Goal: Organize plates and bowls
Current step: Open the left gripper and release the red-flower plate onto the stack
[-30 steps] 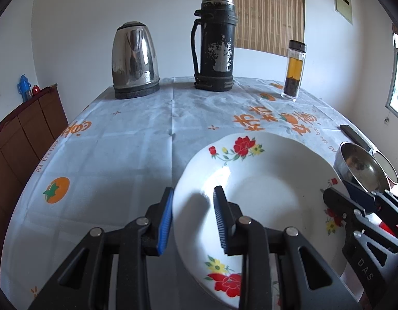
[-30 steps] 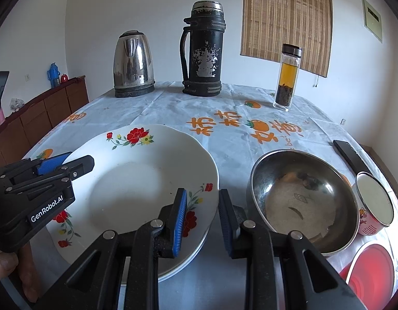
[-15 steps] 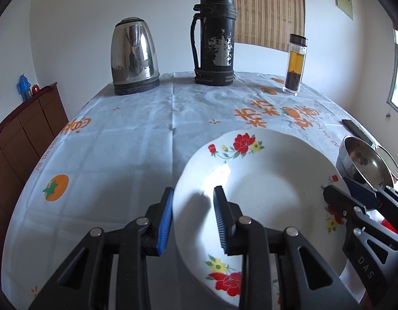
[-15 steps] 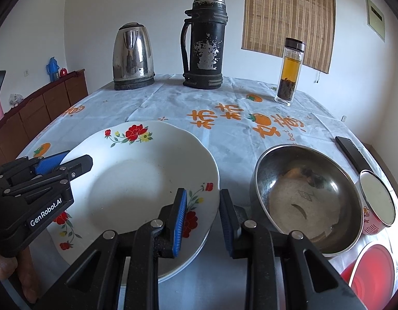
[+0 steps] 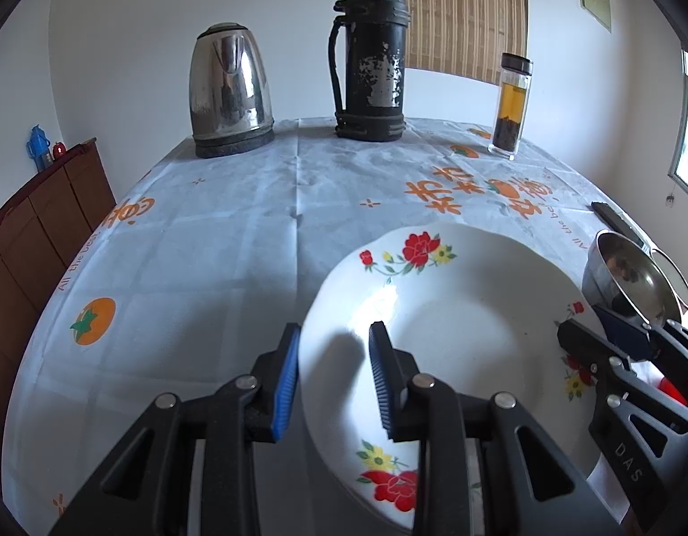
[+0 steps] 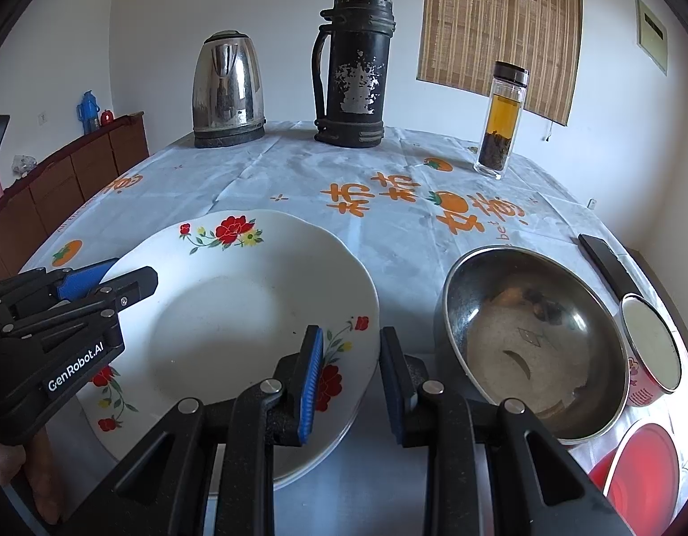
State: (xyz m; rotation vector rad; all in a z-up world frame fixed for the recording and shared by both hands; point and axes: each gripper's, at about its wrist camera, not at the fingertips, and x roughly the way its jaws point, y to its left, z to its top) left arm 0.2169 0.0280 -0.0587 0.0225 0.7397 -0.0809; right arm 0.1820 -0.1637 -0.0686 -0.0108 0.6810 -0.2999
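Note:
A white plate with red flowers point(image 5: 455, 335) point(image 6: 236, 312) lies at the near side of the table, and the rim of a second plate point(image 6: 330, 444) shows under it. My left gripper point(image 5: 332, 335) point(image 6: 107, 277) is shut on the top plate's left rim, one pad outside and one inside. My right gripper point(image 6: 350, 339) point(image 5: 602, 326) is shut on the opposite rim in the same way. A steel bowl point(image 6: 531, 339) point(image 5: 625, 277) stands just right of the plates.
A steel kettle point(image 5: 230, 94), a black thermos point(image 5: 370, 58) and a tea bottle point(image 5: 511, 107) stand at the far edge. By the bowl are a red-patterned cup point(image 6: 652, 353), a red dish point(image 6: 643, 469) and a black remote point(image 6: 607, 259). A brown cabinet point(image 5: 40, 223) stands left of the table.

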